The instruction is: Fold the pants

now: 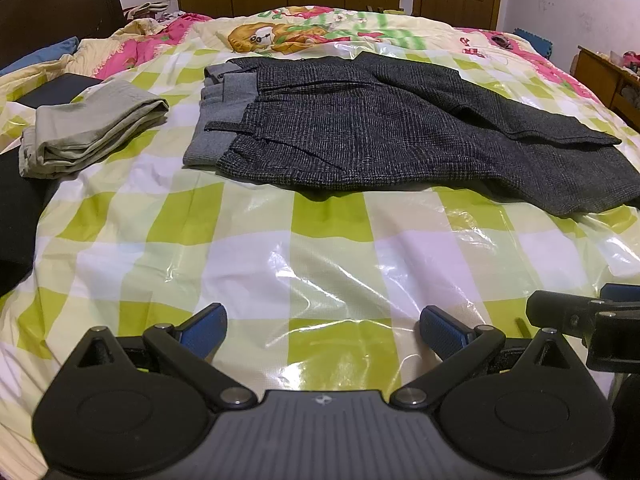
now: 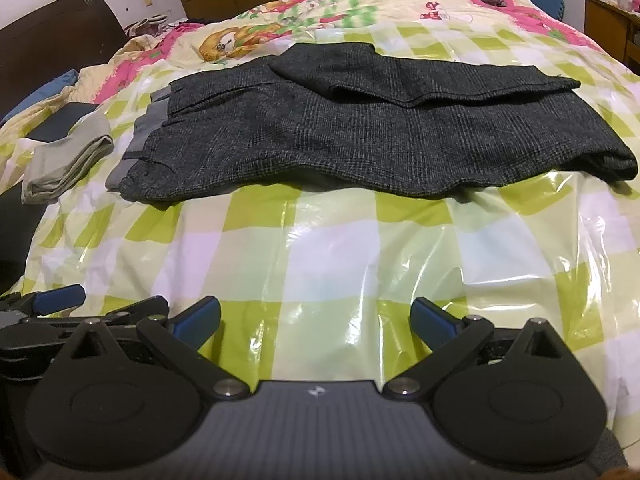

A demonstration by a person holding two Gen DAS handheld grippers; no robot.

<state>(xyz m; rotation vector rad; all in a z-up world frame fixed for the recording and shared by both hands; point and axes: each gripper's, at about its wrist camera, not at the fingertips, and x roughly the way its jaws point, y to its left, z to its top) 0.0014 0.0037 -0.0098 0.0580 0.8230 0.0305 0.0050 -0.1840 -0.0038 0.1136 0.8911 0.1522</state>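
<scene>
Dark grey checked pants (image 1: pixel 380 128) (image 2: pixel 340 124) lie spread on the bed, waistband to the left with its grey lining showing, legs running right, the far leg lying slantwise over the near one. My left gripper (image 1: pixel 322 330) hovers open over the green-and-white checked plastic cover, well short of the pants, its blue pads (image 1: pixel 442 330) empty. My right gripper (image 2: pixel 316 322) is also open and empty, equally far back. The right gripper's edge (image 1: pixel 580 320) shows at the right of the left wrist view; the left gripper's finger (image 2: pixel 60 298) shows at the left of the right wrist view.
A folded beige garment (image 1: pixel 88 128) (image 2: pixel 64 160) lies left of the pants, with a dark flat item (image 1: pixel 56 88) behind it. Black cloth (image 1: pixel 16 216) hangs at the bed's left edge. A headboard (image 1: pixel 52 8) stands at far left, a wooden cabinet (image 1: pixel 608 76) at right, wardrobe doors behind.
</scene>
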